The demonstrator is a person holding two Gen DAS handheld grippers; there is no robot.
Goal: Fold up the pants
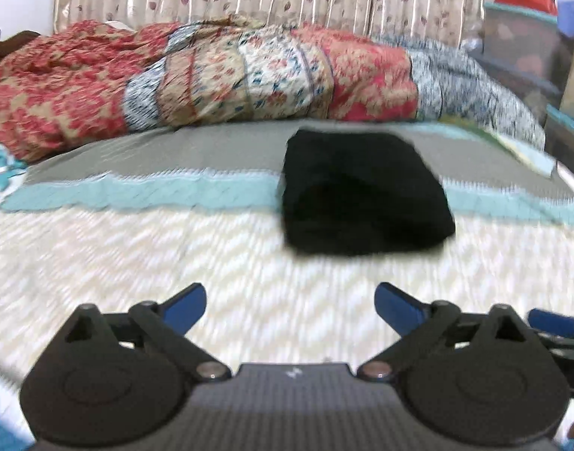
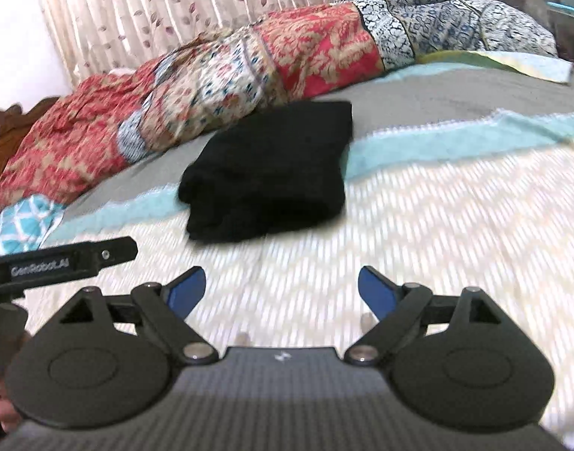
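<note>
Pants [image 1: 362, 191] — folded black bundle, long axis running bedward toward quilt [image 1: 219, 75]

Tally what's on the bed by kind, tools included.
Black folded pants: 1
Patchwork quilt: 1
Bedspread, cream with teal and grey bands: 1
Tools, left tool and right tool, both open and empty: 2
Total: 5

Each tool [image 1: 290, 306] is black with blue pads [image 1: 187, 306] (silver pivot screws), grey ribbed body.
</note>
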